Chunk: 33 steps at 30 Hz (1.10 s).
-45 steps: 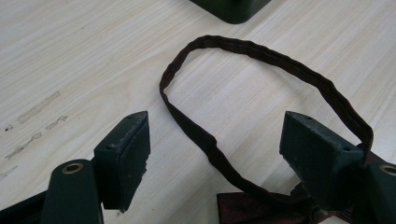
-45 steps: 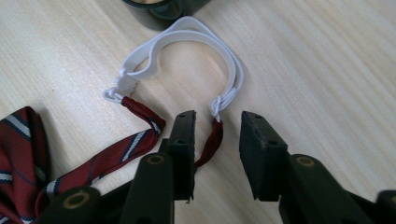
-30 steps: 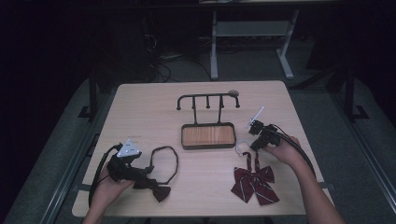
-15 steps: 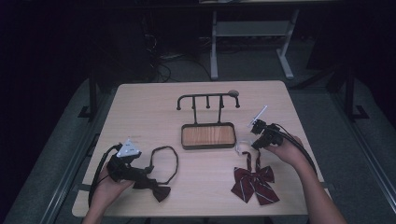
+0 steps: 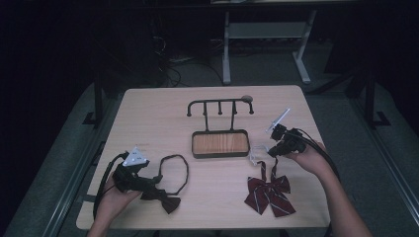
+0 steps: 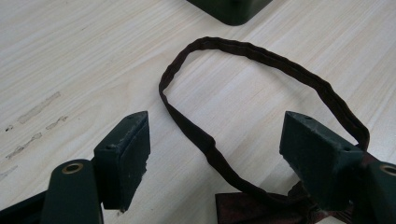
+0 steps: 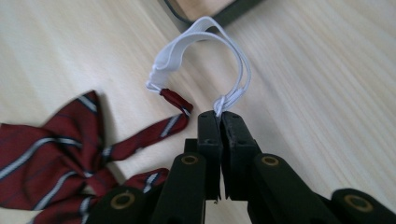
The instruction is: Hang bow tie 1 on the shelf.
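A dark bow tie [image 5: 168,201] lies at the table's front left, its strap [image 5: 173,170] in a loop. My left gripper [image 5: 149,184] rests over it, open. The strap [image 6: 261,51] runs between the wide-apart jaws, and neither pad touches it. A red striped bow tie [image 5: 269,191] lies at the front right. My right gripper [image 5: 270,151] is shut on its white elastic band [image 7: 187,42], pinching the thin cord at the fingertips [image 7: 220,116]. The band stands up off the table, and the red striped bow tie [image 7: 56,140] still lies flat.
A black hook rack [image 5: 220,106] on a wood-lined tray base [image 5: 220,143] stands at the table's middle, between the two hands. Its dark corner [image 6: 231,9] lies just beyond the strap loop. The table's front edge runs close behind both hands.
My right hand has risen a little with the white elastic band pinched, drawing it up off the table. The left hand and the dark bow tie have stayed put.
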Tool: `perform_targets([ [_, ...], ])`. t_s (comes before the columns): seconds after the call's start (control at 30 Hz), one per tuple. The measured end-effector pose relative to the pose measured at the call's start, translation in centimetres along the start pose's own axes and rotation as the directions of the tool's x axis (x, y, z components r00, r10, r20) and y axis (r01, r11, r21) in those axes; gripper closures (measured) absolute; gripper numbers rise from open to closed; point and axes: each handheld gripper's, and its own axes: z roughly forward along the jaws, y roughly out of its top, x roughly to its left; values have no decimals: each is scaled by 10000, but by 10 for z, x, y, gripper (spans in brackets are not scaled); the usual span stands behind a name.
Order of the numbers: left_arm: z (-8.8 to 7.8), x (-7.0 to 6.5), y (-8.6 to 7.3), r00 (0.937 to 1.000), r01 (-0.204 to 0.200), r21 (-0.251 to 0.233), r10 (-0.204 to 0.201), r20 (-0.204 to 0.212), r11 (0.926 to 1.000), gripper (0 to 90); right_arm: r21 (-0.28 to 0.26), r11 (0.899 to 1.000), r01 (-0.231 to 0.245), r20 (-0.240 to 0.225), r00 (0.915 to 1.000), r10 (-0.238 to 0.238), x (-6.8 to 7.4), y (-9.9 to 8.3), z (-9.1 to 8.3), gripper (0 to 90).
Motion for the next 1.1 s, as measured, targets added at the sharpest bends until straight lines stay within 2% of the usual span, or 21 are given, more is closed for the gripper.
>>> perform_targets([
  [0.07, 0, 0, 0, 10000, 21, -8, -21, 24, 10000, 249, -195, 9998, 22, -219, 9998, -27, 1, 0, -7, 868],
  [0.5, 0, -1, 0, 10000, 0, 8, 0, -6, 10000, 249, -484, 9978, 453, -353, 9983, -470, 13, 9, -36, 869],
  [0.87, 0, -1, 0, 10000, -48, 26, 47, 27, 10000, 248, -916, 9937, 646, -413, 9968, -686, 18, 12, -60, 871],
  [1.1, 0, -1, 0, 10000, 33, -5, -33, 31, 10000, 248, -974, 9918, 824, -252, 9960, -853, 23, 18, -75, 871],
])
